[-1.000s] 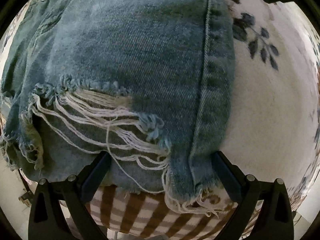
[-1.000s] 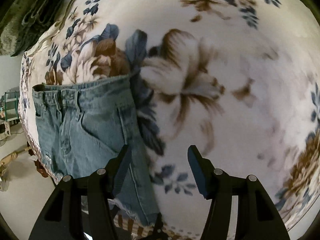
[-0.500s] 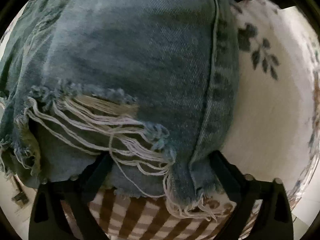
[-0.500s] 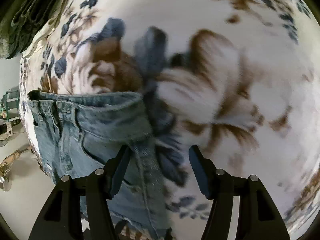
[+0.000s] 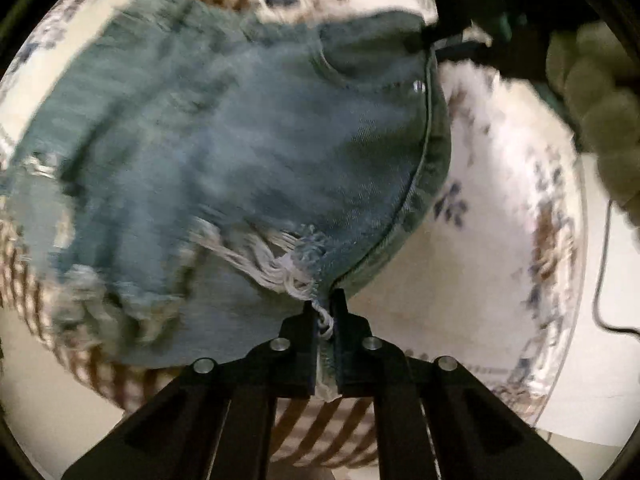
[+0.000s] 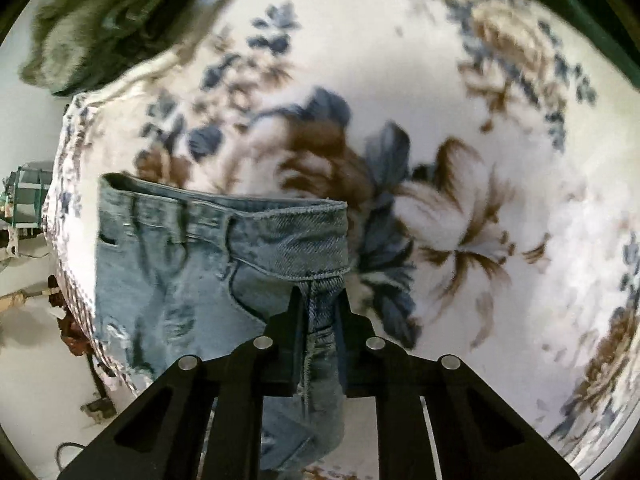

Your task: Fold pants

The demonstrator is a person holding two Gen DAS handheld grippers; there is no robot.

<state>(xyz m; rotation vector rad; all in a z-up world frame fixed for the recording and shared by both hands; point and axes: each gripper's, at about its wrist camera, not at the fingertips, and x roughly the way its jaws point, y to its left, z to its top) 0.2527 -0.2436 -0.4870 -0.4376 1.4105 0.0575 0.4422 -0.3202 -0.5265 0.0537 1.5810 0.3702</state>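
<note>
Blue ripped denim pants lie on a floral cloth. In the left wrist view my left gripper is shut on the frayed hem at the side seam, with white threads hanging by the fingers. In the right wrist view my right gripper is shut on the side seam just below the waistband of the pants. The right gripper's dark body shows at the top right of the left wrist view, at the waistband end.
The floral white, blue and brown cloth covers the surface. A brown checked fabric hangs at its near edge. An olive green fluffy item lies at the far left corner. The floor and a cable show beyond the edge.
Both grippers were open and have shut on the pants: the left on the frayed hem, the right below the waistband. The pants look lifted and shifted; both views are motion blurred.
</note>
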